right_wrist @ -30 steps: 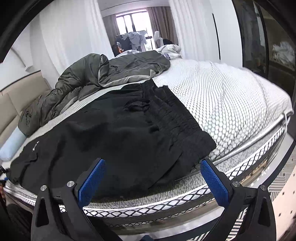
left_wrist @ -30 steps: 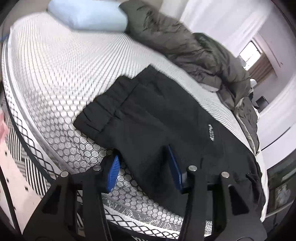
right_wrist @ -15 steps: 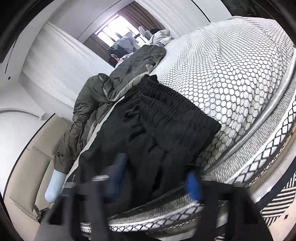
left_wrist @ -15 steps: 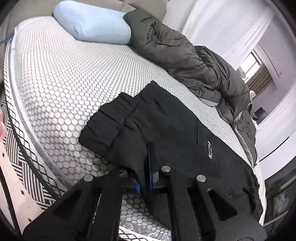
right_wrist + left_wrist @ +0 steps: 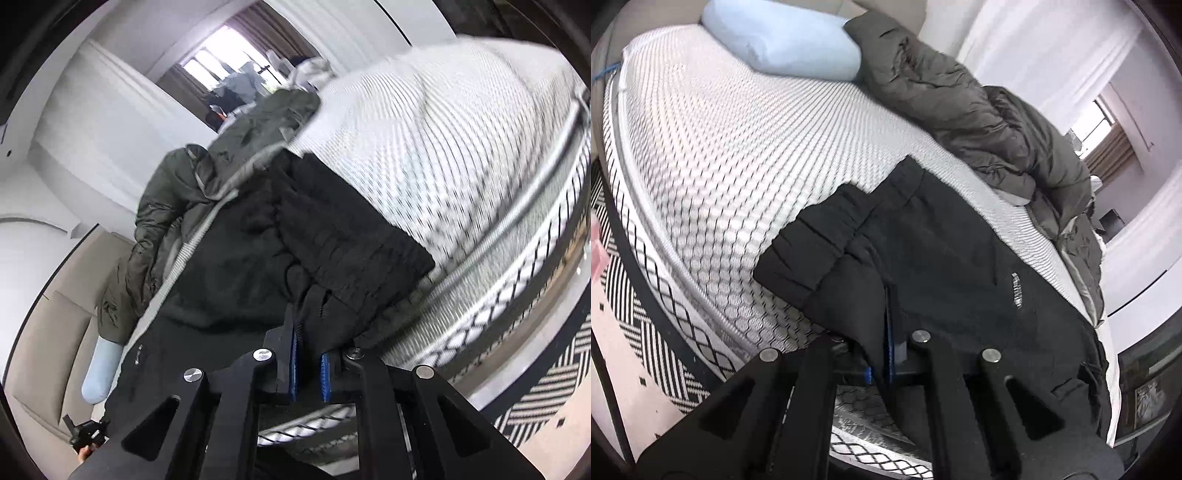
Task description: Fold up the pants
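Black pants (image 5: 942,258) lie spread along the near edge of the white mattress (image 5: 720,147). In the left wrist view their gathered cuffs (image 5: 812,251) point left. My left gripper (image 5: 888,332) is shut on a raised fold of the fabric just behind the cuffs. In the right wrist view the pants (image 5: 240,266) end in the ribbed waistband (image 5: 351,240) by the bed's edge. There my right gripper (image 5: 308,354) has its jaws closing, and the blue pads (image 5: 293,354) pinch a bunch of the cloth beside the waistband.
A light blue pillow (image 5: 786,40) lies at the head of the bed. A crumpled grey-green jacket (image 5: 979,122) borders the far side of the pants. A black-and-white patterned rug (image 5: 639,332) covers the floor below the mattress edge.
Both grippers went from open over the pants to closed on the fabric. The right one rolled and tilted. The left one has lifted the cloth slightly.
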